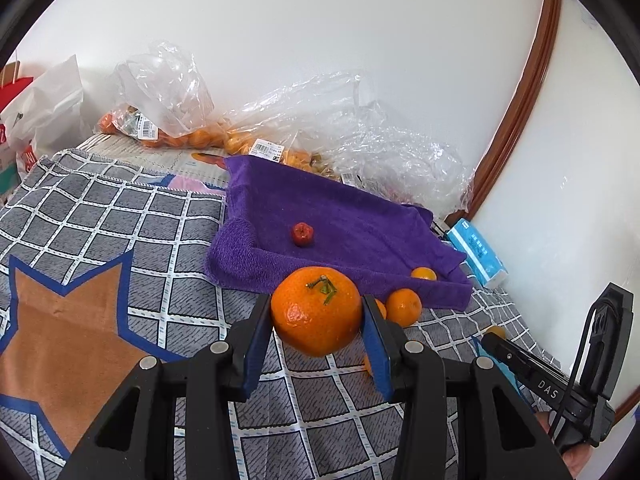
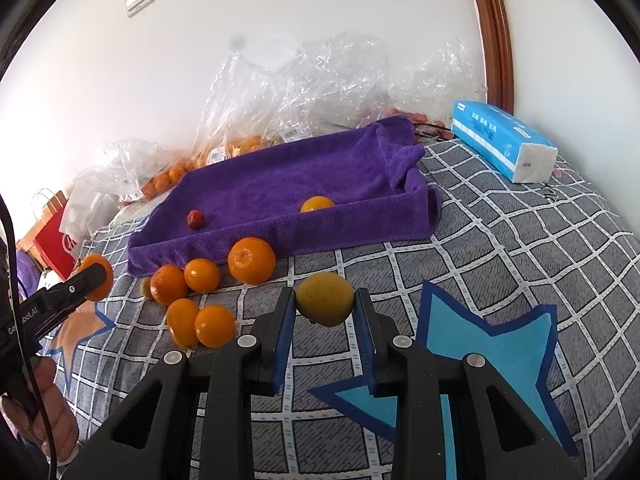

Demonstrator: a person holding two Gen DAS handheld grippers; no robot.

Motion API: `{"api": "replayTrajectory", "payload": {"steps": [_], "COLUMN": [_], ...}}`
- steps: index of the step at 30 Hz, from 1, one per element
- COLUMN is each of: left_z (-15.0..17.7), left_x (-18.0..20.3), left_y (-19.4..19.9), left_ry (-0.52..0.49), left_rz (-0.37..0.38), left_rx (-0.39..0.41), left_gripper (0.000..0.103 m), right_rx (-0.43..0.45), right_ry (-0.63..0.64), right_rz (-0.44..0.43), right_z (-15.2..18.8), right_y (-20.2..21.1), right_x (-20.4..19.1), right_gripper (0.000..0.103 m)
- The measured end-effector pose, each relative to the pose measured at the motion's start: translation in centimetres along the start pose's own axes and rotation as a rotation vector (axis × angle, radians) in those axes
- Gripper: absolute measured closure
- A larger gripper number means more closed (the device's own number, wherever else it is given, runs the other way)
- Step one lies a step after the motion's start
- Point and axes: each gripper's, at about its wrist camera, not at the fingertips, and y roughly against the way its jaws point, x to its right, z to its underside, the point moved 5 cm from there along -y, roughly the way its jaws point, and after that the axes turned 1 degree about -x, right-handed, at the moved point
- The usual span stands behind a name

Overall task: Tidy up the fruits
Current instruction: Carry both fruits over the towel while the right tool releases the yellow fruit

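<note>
The left gripper (image 1: 316, 336) had its blue-padded fingers (image 1: 256, 344) clamped on a large round orange mandarin with a green stem (image 1: 316, 310), held just in front of the purple towel-lined tray (image 1: 320, 200). The right gripper (image 2: 325, 336) pinched a smaller yellowish-orange citrus fruit (image 2: 325, 299) in front of that tray, beside a loose cluster of small orange mandarins (image 2: 200, 300) on the grey checked cloth (image 2: 500, 248)
</note>
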Motion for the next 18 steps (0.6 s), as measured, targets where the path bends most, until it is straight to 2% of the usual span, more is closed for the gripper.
{"api": "replayTrajectory", "payload": {"steps": [12,18], "left_z": [-1.5,-4.2], "left_x": [-1.1,-0.3], "left_y": [0.8,1.6], "left_ry": [0.071,0.016], "left_rz": [-0.011,-0.057], "left_rx": [-0.019,-0.001], "left_gripper": [0.062,0.062], "right_rx": [0.046,0.074], "right_ry": [0.060,0.083], "right_rz": [-0.006,-0.022], "right_z": [-2.8,-5.3], "right_y": [2.5,1.6], "right_x": [-2.4,-3.5], "right_gripper": [0.074,0.074]}}
